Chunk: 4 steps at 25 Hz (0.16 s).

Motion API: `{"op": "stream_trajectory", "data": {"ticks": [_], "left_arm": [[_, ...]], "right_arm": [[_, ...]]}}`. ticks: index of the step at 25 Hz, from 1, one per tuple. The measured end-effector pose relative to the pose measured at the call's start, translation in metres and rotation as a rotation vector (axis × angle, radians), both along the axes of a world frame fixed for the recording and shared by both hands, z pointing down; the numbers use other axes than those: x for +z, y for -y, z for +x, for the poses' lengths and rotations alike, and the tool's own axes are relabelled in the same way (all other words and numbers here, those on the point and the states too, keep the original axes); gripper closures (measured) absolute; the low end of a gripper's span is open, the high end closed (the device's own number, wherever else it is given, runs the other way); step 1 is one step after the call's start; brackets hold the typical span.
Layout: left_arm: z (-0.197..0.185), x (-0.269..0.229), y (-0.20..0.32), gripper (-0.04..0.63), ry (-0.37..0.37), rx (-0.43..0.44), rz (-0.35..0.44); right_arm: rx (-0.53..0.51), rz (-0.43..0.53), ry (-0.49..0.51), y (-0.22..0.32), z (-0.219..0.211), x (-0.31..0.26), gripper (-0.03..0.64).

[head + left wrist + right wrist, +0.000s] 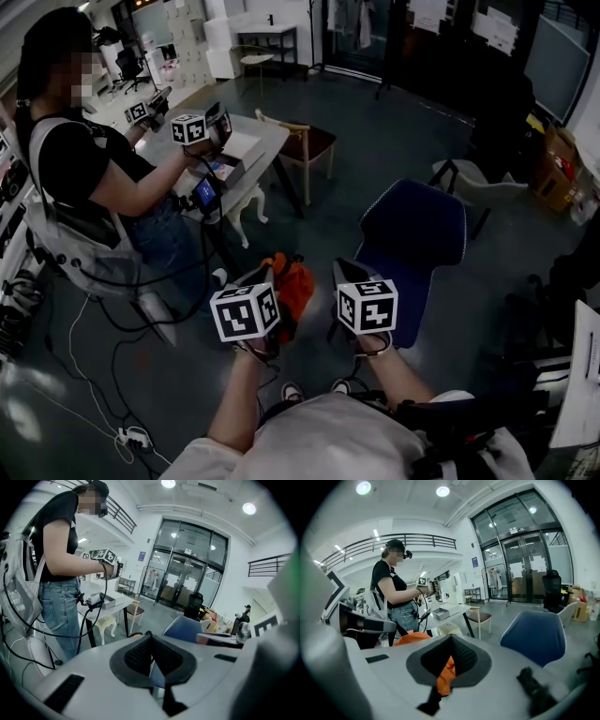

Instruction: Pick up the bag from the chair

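The orange fabric bag (pixel 294 281) is hanging off the seat, just beside the left edge of the blue padded chair (pixel 417 239). In the head view it is sitting between my two marker cubes. My right gripper (pixel 451 639) is clenching on it. The two dark pads are pressing together at their tips and the orange cloth is filling the narrow slot between them. More of the same cloth is bulging up to the left of the jaws. I cannot tell which part of the bag I am pinching.

My left gripper (pixel 149 635) is also pressing its jaws tightly together, but it is grasping nothing. Only the blue of the chair is showing through the slot between its pads. A small bit of orange is peeking just left of its tips.

Farther out, another person in a black T-shirt and jeans (pixel 84 178) is standing at a white table (pixel 262 141) and is holding two similar grippers above it. A small wooden chair with a dark seat (pixel 314 142) is standing at the far side of that table. Dark cables (pixel 103 309) are trailing from this person over the grey floor.
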<state>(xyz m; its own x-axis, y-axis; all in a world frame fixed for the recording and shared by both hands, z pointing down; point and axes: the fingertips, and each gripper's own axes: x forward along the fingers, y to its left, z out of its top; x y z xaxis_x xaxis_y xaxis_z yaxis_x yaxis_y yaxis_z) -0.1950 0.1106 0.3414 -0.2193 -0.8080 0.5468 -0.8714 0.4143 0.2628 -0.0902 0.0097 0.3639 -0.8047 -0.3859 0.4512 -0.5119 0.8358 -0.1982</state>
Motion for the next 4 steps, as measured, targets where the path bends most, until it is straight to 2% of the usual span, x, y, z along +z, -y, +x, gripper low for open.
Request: {"op": "stream_trajectory", "data": {"ticks": [4], "left_arm": [[0.0011, 0.0030, -0.0018, 0.575, -0.001, 0.002, -0.003]], "right_arm": [[0.006, 0.012, -0.005, -0.0001, 0.0038, -0.0007, 0.586]]}}
